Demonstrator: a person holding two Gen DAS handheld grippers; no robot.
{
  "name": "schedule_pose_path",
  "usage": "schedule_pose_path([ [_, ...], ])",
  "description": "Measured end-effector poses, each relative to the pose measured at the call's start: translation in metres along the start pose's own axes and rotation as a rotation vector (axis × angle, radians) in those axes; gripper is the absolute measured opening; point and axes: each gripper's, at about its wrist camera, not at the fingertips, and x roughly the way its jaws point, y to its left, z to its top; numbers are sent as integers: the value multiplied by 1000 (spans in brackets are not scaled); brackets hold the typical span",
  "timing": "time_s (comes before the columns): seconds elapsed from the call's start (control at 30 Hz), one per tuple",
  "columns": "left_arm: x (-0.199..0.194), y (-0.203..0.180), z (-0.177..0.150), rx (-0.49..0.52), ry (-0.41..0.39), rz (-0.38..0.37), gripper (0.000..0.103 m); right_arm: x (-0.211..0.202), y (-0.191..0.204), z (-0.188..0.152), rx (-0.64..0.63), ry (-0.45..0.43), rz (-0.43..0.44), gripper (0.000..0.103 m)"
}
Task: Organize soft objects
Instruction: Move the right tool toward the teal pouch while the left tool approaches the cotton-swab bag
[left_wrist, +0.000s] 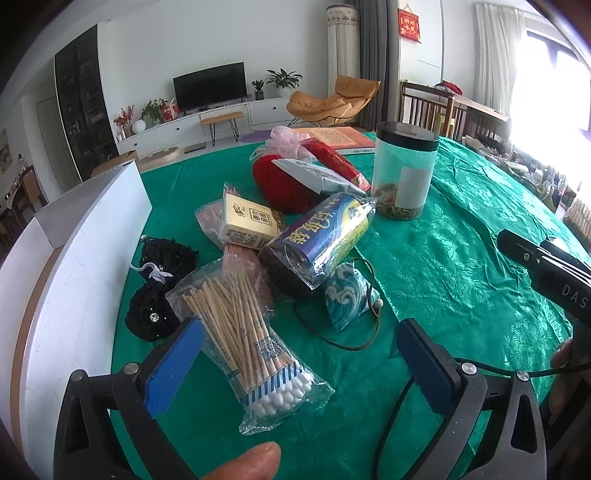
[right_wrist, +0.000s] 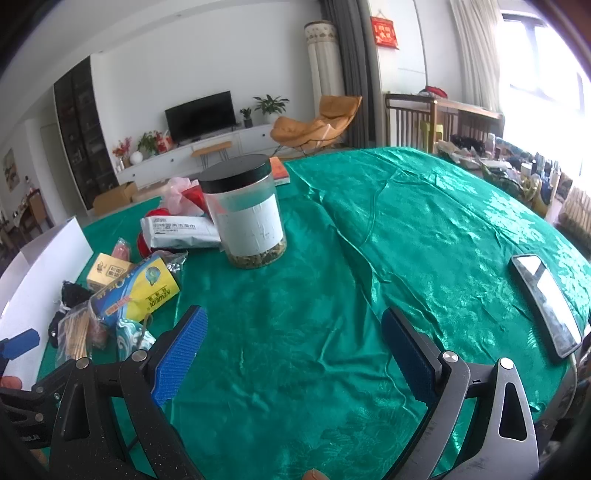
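- Soft items: wave-print sachet (left_wrist: 349, 299), red yarn ball (left_wrist: 282, 184), black beaded pouches (left_wrist: 162, 280), clustered on green tablecloth (right_wrist: 332, 277) beside white box (left_wrist: 92, 236).
- Left gripper (left_wrist: 295, 362): jaws wide, empty, above cotton swab pack (left_wrist: 258, 350).
- Right gripper (right_wrist: 291, 354): jaws wide, empty.

A wrinkled green satin cloth (right_wrist: 332, 280) covers the surface. On it lie a cotton swab packet (left_wrist: 255, 343), a wave-patterned sachet (left_wrist: 347, 295), a black-lidded jar (right_wrist: 245, 214) and, well apart, a phone (right_wrist: 546, 302).
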Motion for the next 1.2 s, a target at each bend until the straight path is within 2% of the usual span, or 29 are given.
schedule_pose_path([
  [0.5,32,10,-19,-26,136,0,103,3,-1,-1,12,12,6,96],
  [0.93,52,15,-34,-41,221,-4,103,6,-2,-3,20,23,11,96],
  [1.2,53,17,-33,-45,224,-8,103,7,-4,-3,31,32,17,96],
])
